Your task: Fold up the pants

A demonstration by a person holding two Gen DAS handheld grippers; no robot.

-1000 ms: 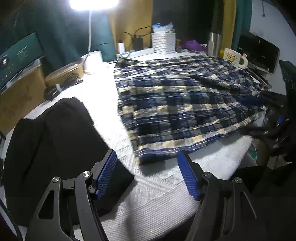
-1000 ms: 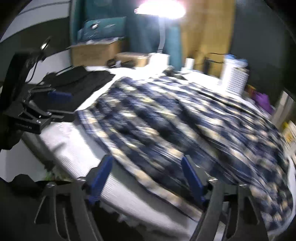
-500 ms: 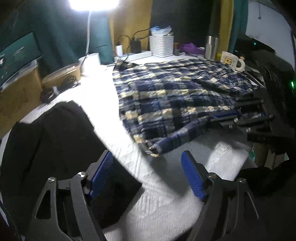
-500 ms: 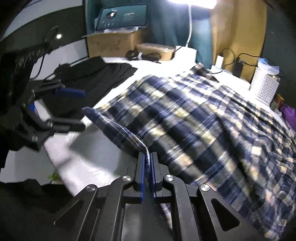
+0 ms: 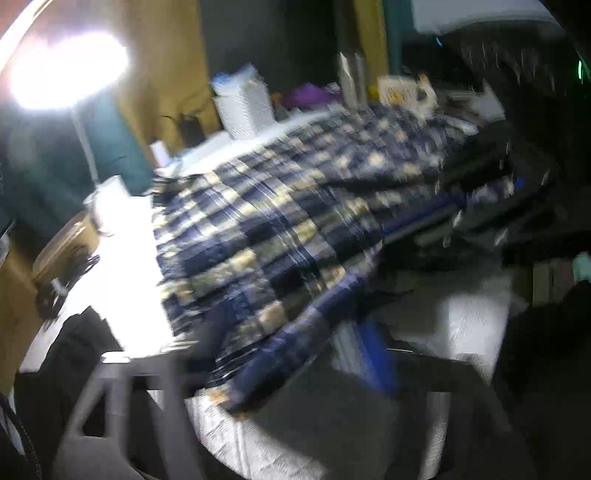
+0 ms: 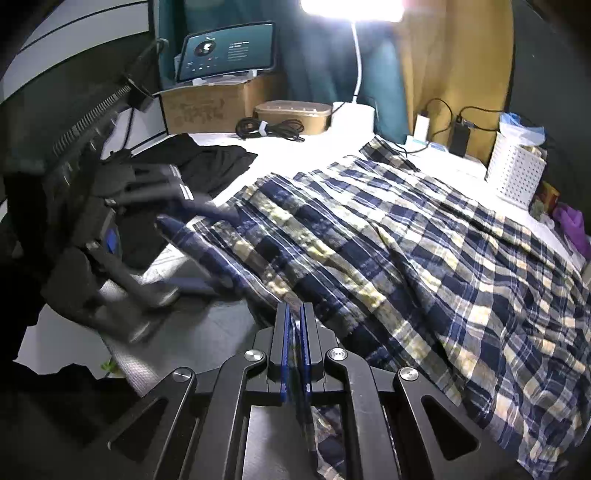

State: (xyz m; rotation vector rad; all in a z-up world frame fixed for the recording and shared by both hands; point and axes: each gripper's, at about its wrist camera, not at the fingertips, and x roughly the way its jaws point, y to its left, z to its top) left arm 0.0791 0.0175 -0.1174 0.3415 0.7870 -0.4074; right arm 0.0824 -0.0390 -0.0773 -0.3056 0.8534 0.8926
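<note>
My left wrist view is smeared by heavy motion blur; a blown-out lamp (image 5: pixel 68 70) glares at upper left. My right wrist view is sharp, its lamp (image 6: pixel 351 7) overexposed at top centre, washing out the desk (image 6: pixel 317 147) beneath. Both show fisheye curvature and dark vignetted corners.

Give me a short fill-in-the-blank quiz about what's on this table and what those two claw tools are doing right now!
The pants have a blue and cream ____ pattern.
The right gripper is ____ on the pants' edge.
The white perforated basket stands at the table's ____ edge, beyond the pants.
The garment lying beside the pants is ____ in colour.

Missing words: plaid; shut; far; black
</note>
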